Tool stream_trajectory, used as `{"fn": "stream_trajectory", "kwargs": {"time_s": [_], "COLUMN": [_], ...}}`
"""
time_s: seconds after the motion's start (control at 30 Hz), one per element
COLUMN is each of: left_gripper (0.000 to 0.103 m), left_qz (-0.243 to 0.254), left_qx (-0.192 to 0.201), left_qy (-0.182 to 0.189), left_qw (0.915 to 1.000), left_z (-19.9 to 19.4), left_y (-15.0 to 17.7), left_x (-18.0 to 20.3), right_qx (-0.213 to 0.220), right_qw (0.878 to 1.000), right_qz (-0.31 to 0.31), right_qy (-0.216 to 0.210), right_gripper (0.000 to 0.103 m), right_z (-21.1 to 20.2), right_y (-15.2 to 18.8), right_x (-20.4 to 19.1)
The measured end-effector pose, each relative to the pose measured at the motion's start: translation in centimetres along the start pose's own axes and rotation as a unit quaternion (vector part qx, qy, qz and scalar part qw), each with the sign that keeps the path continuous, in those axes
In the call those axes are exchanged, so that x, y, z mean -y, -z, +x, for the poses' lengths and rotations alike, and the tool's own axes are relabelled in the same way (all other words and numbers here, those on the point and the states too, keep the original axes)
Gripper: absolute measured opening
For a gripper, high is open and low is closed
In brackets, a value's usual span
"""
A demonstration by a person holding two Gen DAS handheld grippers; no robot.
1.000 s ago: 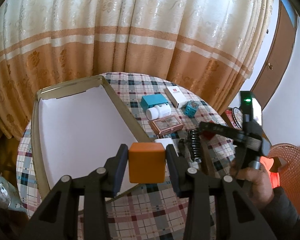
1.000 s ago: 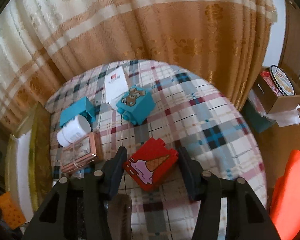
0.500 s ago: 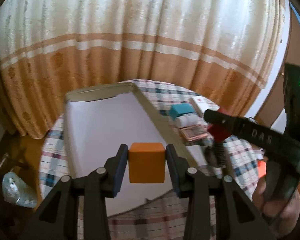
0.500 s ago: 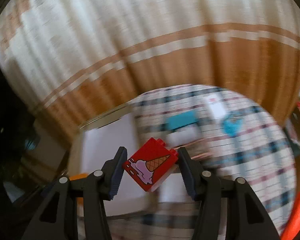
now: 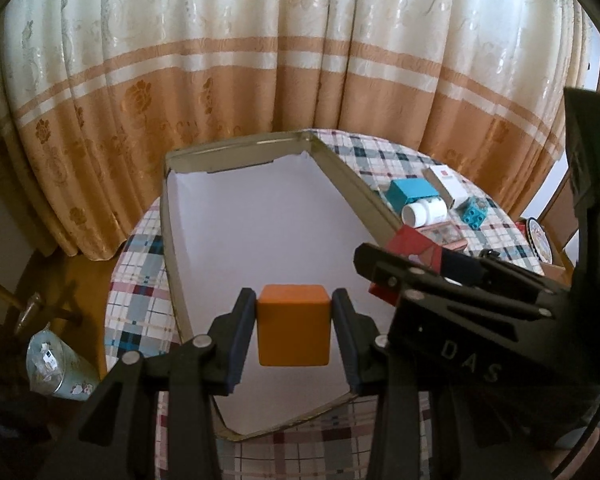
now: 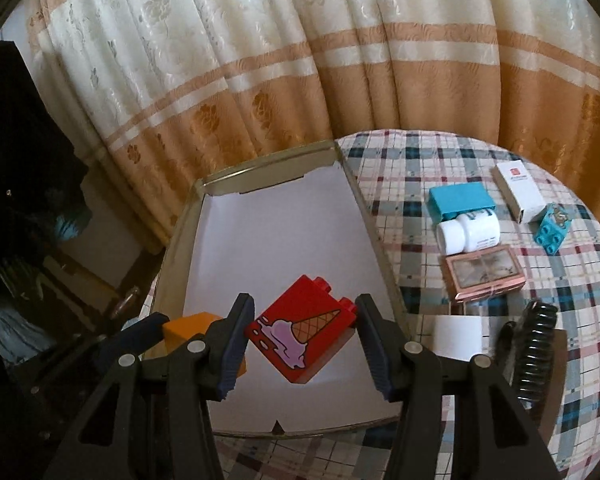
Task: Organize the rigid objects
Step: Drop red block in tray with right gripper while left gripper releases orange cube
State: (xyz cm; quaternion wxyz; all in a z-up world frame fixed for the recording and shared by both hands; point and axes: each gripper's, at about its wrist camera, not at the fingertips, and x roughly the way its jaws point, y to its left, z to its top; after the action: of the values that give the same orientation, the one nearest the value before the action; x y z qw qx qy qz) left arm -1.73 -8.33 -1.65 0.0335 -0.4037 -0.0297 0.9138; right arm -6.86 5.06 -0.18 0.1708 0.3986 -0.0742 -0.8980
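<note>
Orange plastic cube (image 5: 293, 325) pinched square in left gripper (image 5: 293, 330) jaws, over near end of shallow white-lined cardboard tray (image 5: 168, 240). Red ice-cream-print toy brick (image 6: 303, 339) pinched cornerwise in right gripper (image 6: 303, 344), just beside cube, over same tray. Likely next: straight down.

Round desk (image 6: 476, 168) with plaid cloth. At frame centre-left: shallow white-floored tray (image 6: 384, 256). At right: teal box (image 6: 460, 200), white jar (image 6: 468, 232), white carton (image 6: 520, 192), teal brick (image 6: 552, 228), pink case (image 6: 484, 276).
</note>
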Motion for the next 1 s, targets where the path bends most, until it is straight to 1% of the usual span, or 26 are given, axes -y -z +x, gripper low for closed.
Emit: {"fn": "stream_trajectory", "kwargs": {"time_s": [0.1,0.17,0.2,0.23,0.27,0.3,0.33,0.37,0.4,0.47,0.5,0.53,0.63,0.73,0.87,1.0], "left_gripper": [0.039,0.039,0.039,0.041,0.046,0.063,0.075,0.078,0.079,0.085,0.091,0.095,0.095,0.095,0.095,0.095], "left_qz": [0.003,0.003,0.002,-0.001,-0.005,-0.012,-0.017,-0.021,-0.026,-0.028,-0.03,-0.031,-0.033,-0.023,-0.004,0.017], "left_qx": [-0.003,-0.005,-0.009,-0.009,-0.01,-0.012,-0.011,-0.008,0.002,0.011,0.015,0.019,0.032,0.032,0.032,0.039], "left_qy": [-0.009,-0.013,-0.015,-0.017,-0.017,-0.017,-0.017,-0.021,-0.024,-0.025,-0.027,-0.03,-0.03,-0.029,-0.021,-0.015], "left_qw": [0.9999,0.9999,0.9998,0.9998,0.9998,0.9997,0.9996,0.9995,0.9994,0.9992,0.9991,0.9989,0.9985,0.9988,0.9993,0.999], "left_z": [0.3,0.4,0.5,0.5,0.5,0.4,0.3,0.1,-0.3,-0.7,-0.9,-1.1,-1.6,-1.6,-1.8,-2.1], "left_y": [0.1,0.1,0.1,0.1,0.0,-0.1,-0.1,-0.2,-0.2,-0.3,-0.3,-0.3,-0.2,-0.2,0.2,0.7], "left_x": [0.0,0.0,0.0,-0.1,-0.2,-0.5,-0.6,-0.7,-0.9,-1.0,-1.0,-1.0,-0.6,0.3,1.9,3.5], "right_qx": [-0.012,-0.021,-0.023,-0.022,-0.02,-0.017,-0.015,-0.011,-0.002,0.019,0.034,0.042,0.063,0.07,0.071,0.06], "right_qw": [1.0,0.999,0.999,0.999,0.999,0.998,0.998,0.998,0.998,0.997,0.996,0.996,0.994,0.991,0.986,0.979], "right_qz": [0.005,0.015,0.021,0.025,0.03,0.036,0.039,0.043,0.049,0.059,0.068,0.073,0.088,0.11,0.139,0.166], "right_qy": [-0.011,-0.023,-0.028,-0.031,-0.036,-0.044,-0.048,-0.052,-0.05,-0.044,-0.038,-0.033,0.002,0.031,0.065,0.103], "right_gripper": [0.056,0.06,0.069,0.077,0.079,0.08,0.08,0.08,0.08,0.08,0.08,0.08,0.08,0.08,0.08,0.08], "right_z": [0.5,0.8,0.8,0.7,0.6,0.3,0.0,-0.3,-0.8,-1.9,-2.8,-3.3,-5.1,-6.3,-8.0,-9.2], "right_y": [0.1,0.2,0.2,0.3,0.3,0.4,0.4,0.4,0.4,0.4,0.5,0.6,1.4,2.5,4.4,6.7], "right_x": [0.1,0.3,0.4,0.5,0.6,0.7,0.7,0.8,1.1,1.7,2.2,2.6,4.5,6.5,9.5,12.4]}}
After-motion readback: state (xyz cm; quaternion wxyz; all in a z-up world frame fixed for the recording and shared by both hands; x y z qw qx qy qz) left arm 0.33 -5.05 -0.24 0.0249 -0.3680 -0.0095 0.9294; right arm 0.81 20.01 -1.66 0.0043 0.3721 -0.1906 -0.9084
